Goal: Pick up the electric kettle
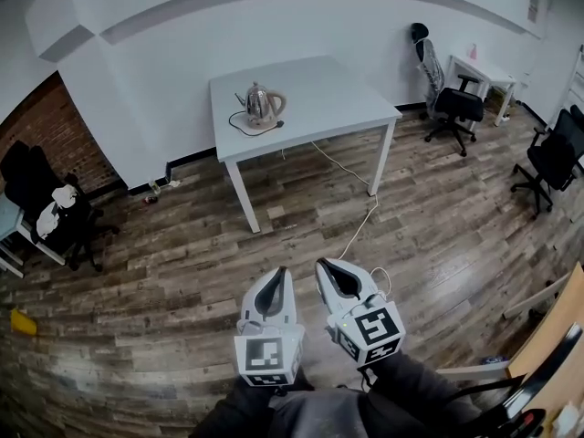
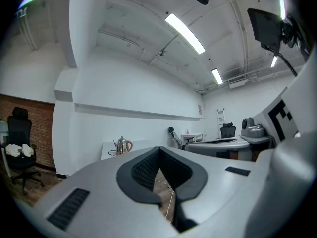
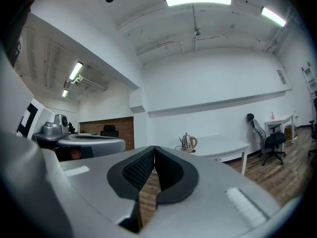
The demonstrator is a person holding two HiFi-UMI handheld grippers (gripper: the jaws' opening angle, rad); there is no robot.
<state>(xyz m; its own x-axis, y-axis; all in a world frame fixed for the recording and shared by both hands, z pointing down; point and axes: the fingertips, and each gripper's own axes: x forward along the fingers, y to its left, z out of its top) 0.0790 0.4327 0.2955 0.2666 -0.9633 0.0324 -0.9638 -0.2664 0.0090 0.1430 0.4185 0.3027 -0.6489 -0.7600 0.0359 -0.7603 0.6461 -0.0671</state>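
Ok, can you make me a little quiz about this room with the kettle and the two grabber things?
1. True or false: the electric kettle stands on the white table.
2. Which fits the left gripper and the right gripper? A) both shut with nothing in them. B) both wide open. C) one is holding the kettle.
3. What thin thing lies on the wooden floor between the table and the grippers?

Key: 1 true. 2 A. 3 a white cable.
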